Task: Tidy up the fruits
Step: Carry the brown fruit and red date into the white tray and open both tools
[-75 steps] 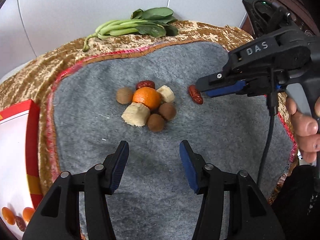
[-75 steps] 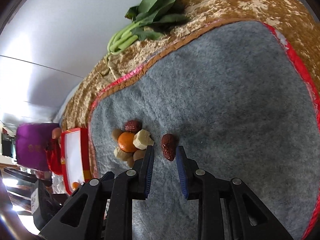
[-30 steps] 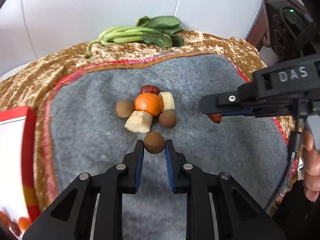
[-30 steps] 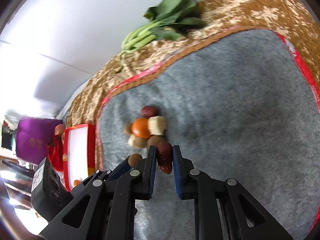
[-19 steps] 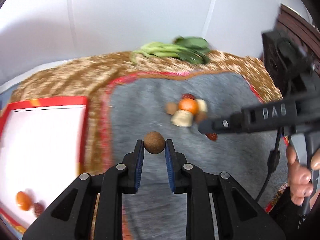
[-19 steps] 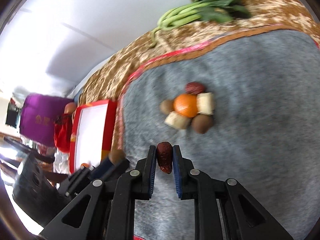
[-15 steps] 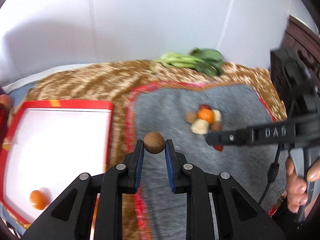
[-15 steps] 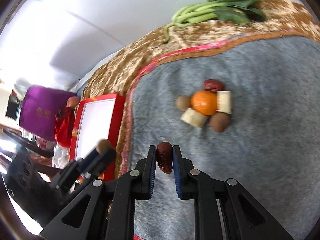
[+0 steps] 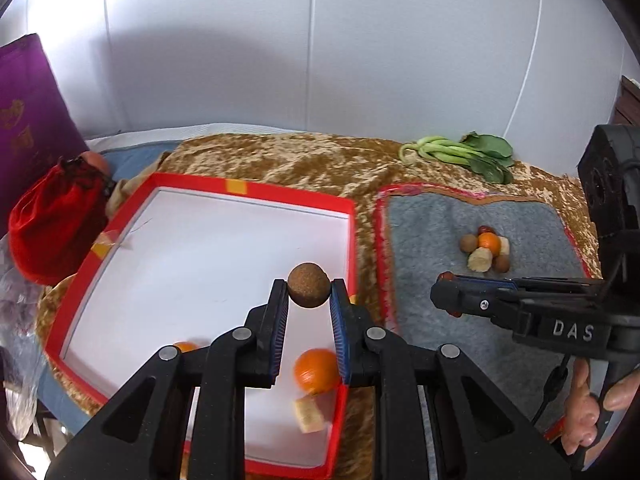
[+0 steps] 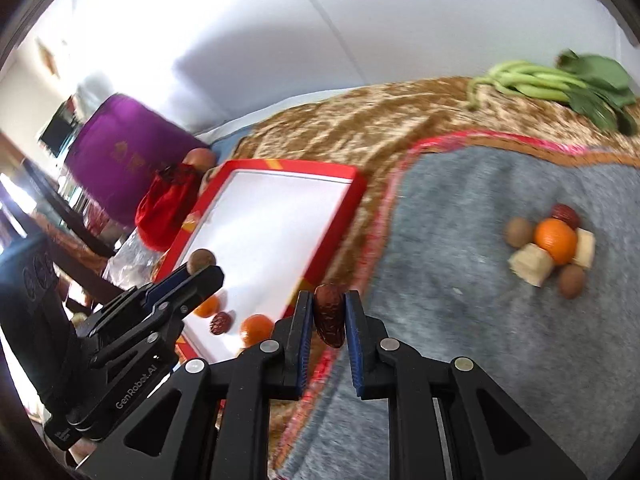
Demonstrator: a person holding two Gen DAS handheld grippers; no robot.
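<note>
Longan [image 9: 309,286] sits pinched in your left gripper's [image 9: 309,300] jaws, over the red-rimmed box [image 9: 352,240] near its right edge. Right wrist: your right gripper [image 10: 329,320] pinches a red date [image 10: 329,314] above the grey mat's [image 10: 460,320] left border.
</note>
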